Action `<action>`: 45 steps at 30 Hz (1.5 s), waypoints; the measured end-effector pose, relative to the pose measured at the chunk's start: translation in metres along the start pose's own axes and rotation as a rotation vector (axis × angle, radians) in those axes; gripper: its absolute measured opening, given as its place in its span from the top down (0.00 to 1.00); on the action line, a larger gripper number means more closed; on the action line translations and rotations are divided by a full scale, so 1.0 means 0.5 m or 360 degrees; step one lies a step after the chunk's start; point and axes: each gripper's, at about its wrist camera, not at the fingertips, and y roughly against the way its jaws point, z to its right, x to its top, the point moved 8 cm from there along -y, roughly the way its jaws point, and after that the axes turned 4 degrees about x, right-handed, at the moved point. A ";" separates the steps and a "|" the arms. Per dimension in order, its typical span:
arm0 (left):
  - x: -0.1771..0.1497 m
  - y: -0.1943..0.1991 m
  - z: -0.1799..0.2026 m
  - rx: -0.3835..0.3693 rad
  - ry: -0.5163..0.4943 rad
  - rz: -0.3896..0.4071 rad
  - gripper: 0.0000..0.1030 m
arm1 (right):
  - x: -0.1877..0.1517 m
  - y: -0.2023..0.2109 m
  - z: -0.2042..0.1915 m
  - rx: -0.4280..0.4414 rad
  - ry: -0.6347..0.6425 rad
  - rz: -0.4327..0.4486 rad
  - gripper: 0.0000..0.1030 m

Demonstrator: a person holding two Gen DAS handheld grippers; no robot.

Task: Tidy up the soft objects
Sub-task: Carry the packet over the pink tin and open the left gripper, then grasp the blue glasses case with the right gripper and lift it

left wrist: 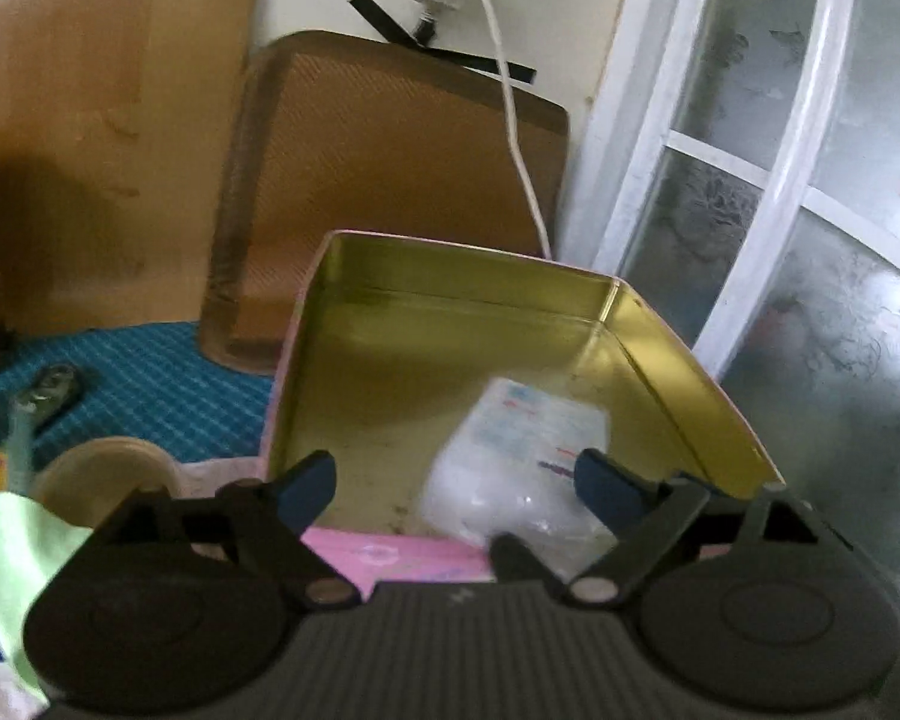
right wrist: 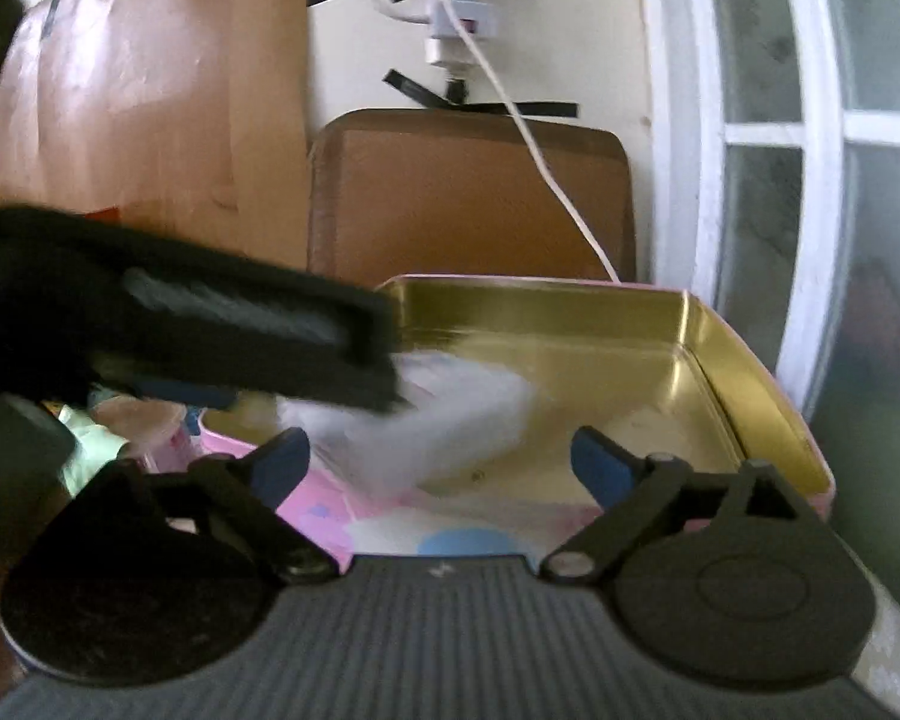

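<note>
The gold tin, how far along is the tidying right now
Done: one white soft packet lies inside the gold tin. In hand: nothing; the left gripper and right gripper are both open. Left: a green cloth beside the tin.

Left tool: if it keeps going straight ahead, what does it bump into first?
Probably the white plastic packet lying in the gold tin. The open left tool points right at it, though depth is hard to judge.

We see a brown tray [left wrist: 390, 180] leaning on the wall w/ a white cable [left wrist: 516, 138] across it, a frosted window [left wrist: 780, 180] at right, blue checked cloth [left wrist: 150, 384] at left.
</note>
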 end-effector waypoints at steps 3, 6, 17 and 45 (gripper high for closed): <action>0.000 0.070 -0.043 0.0000 -0.0024 0.0092 0.13 | -0.007 0.033 -0.003 -0.0031 -0.0044 0.0075 0.06; -0.017 0.152 -0.121 0.0066 -0.0022 0.0208 0.12 | 0.014 0.084 -0.043 0.0055 -0.0099 0.0242 0.07; -0.120 0.284 -0.493 0.0330 0.0510 0.0238 0.25 | 0.095 -0.168 -0.486 0.0947 0.0016 -0.0377 0.51; 0.006 0.292 -0.571 0.0242 0.0711 0.0317 0.26 | 0.079 -0.209 -0.632 0.1144 0.0376 -0.0312 0.46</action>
